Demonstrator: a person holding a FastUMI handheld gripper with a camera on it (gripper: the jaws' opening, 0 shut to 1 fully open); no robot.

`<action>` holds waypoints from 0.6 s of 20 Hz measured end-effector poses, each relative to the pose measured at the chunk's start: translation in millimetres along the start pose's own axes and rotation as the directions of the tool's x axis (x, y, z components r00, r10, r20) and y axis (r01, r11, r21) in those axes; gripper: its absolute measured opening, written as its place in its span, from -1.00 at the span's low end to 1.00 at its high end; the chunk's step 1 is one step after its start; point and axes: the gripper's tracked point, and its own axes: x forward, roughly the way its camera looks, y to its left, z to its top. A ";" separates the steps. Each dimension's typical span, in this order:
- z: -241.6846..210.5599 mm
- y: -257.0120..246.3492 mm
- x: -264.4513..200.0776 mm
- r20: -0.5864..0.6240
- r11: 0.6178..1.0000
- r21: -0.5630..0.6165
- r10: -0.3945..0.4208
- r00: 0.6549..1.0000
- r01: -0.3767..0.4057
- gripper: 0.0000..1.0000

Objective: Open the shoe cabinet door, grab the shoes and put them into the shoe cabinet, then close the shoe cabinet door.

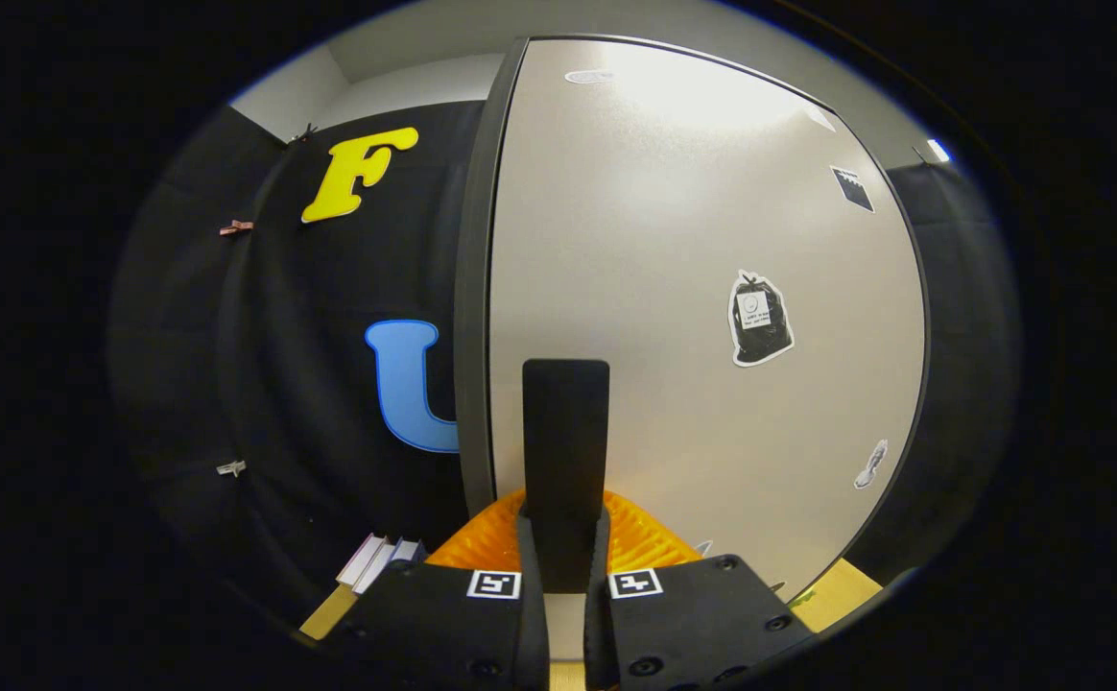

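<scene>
The shoe cabinet door (693, 288) is a pale beige panel with a dark frame, standing close in front of me. Its left edge (472, 288) runs top to bottom against the black cloth wall. A black upright handle (565, 422) sticks out from the door's lower left part and runs down between my fingers. My gripper (565, 523) is shut on this handle. Its orange ribbed fingers (650, 542) press on it from both sides. Whether the door stands ajar I cannot tell.
Small stickers dot the door, among them a black bag picture (760, 319). A few books (378, 559) lie low beside the left finger, at the foot of the cloth wall. A yellow wooden surface (842, 593) shows below the door at the right.
</scene>
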 end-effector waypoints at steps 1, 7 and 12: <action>0.1 0.4 -2.5 -0.001 1.000 -0.002 0.012 1.000 -0.012 -0.64; 5.2 -4.5 -55.0 0.004 0.996 0.009 0.090 0.996 -0.090 -0.63; 11.2 -16.9 -101.9 -0.002 0.991 0.019 0.135 0.991 -0.135 -0.64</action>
